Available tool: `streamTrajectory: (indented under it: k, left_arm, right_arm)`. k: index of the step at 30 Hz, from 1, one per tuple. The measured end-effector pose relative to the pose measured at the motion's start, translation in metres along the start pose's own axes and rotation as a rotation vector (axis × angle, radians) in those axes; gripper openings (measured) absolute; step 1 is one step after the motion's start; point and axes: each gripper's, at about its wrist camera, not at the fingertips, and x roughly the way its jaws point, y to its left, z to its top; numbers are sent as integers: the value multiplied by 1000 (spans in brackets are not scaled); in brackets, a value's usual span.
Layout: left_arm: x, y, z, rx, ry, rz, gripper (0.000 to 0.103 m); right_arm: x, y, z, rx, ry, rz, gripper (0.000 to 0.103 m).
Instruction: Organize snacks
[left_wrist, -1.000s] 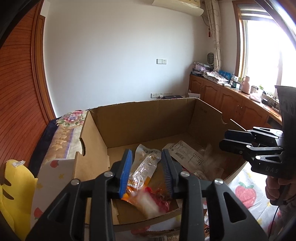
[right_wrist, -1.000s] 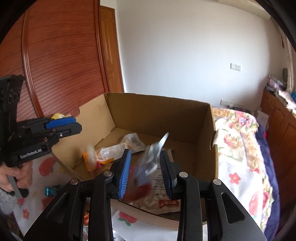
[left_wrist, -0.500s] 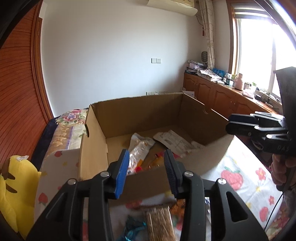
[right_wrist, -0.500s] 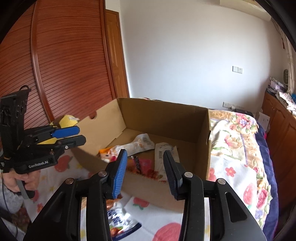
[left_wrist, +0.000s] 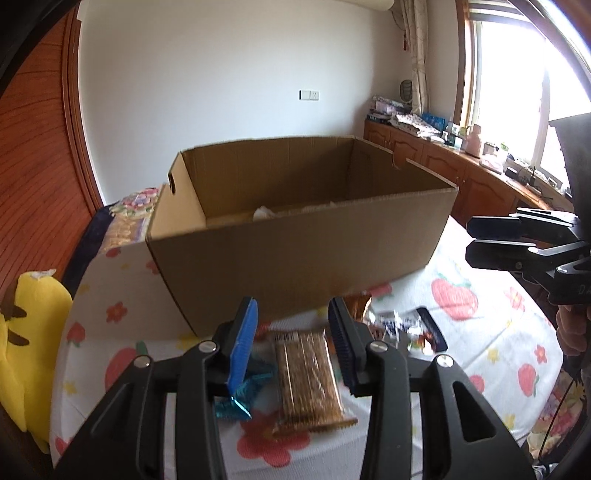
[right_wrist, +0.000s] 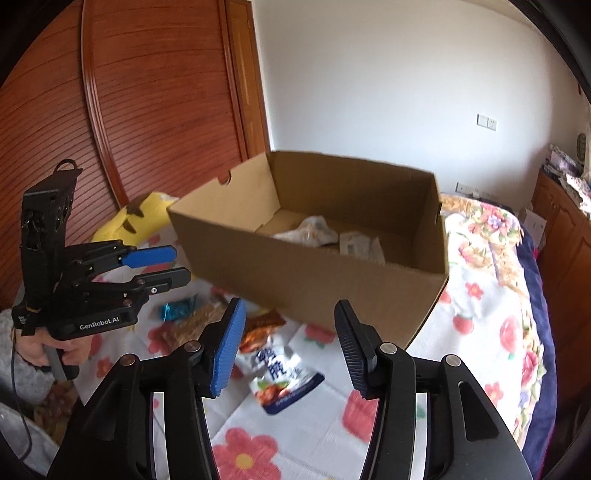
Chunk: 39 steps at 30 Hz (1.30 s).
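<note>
Left claw (left_wrist: 291, 341): jaws apart and empty, just been widening a little; hangs above the packets in front of the box.
Right claw (right_wrist: 290, 349): jaws wider apart, nothing between them, just been opening further; also short of the box, over the cloth.
Hands: a hand (right_wrist: 44, 349) grips the left tool's handle; part of the other hand (left_wrist: 570, 328) shows below the right tool.
Under left claw: golden-brown snack bar (left_wrist: 308, 380) in clear wrap lies flat on the cloth; a crinkled blue foil packet (left_wrist: 242, 393) just to its left, partly behind the blue pad.
Under right claw: white pouch with blue print (right_wrist: 282, 376) flat on the cloth; an orange-brown wrapper (right_wrist: 260, 328) touching its far end.
Further right on the cloth: small dark and clear wrappers (left_wrist: 410, 328), blurred, type unclear.
Cardboard box (left_wrist: 295, 258): open top, hand-hole cutouts in the end walls, stands on the cloth just beyond the loose snacks.
Inside box: pale crumpled packets (right_wrist: 314, 230) on the floor of it.
Surface: white cloth with strawberries and flowers (left_wrist: 480, 332); whether bed or counter beneath, cannot tell.
Left edge: yellow plush (left_wrist: 29, 332).
Surroundings: ribbed wooden door (right_wrist: 147, 92), wooden cabinets under a bright window (left_wrist: 506, 62).
</note>
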Motion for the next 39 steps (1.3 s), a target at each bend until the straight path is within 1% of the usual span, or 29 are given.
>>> streamTrajectory:
  k: [5,12,17,30,33,39]
  left_arm:
    - [7,-2,-14,-2,39,-5,40]
    - [18,-4,-30,-14,87,-14,40]
    - [23,-6,-37,-17,105,-18,40]
    - [22,5,-46,-47,116,-18,40]
    - [21,6,-47,-48,114,-18,40]
    - [20,8,-48,-54,114,-20,40]
  right_arm:
    - [9,3,-15,4,39,2,52]
    - [41,5,-33,5,117,24,53]
    - [61,6,-39,9,159,44,53]
    - [96,10,-40,-21,233,60,53]
    - [98,10,-42,-33,239,62,57]
    - [99,16,-49,-63,252,55,61]
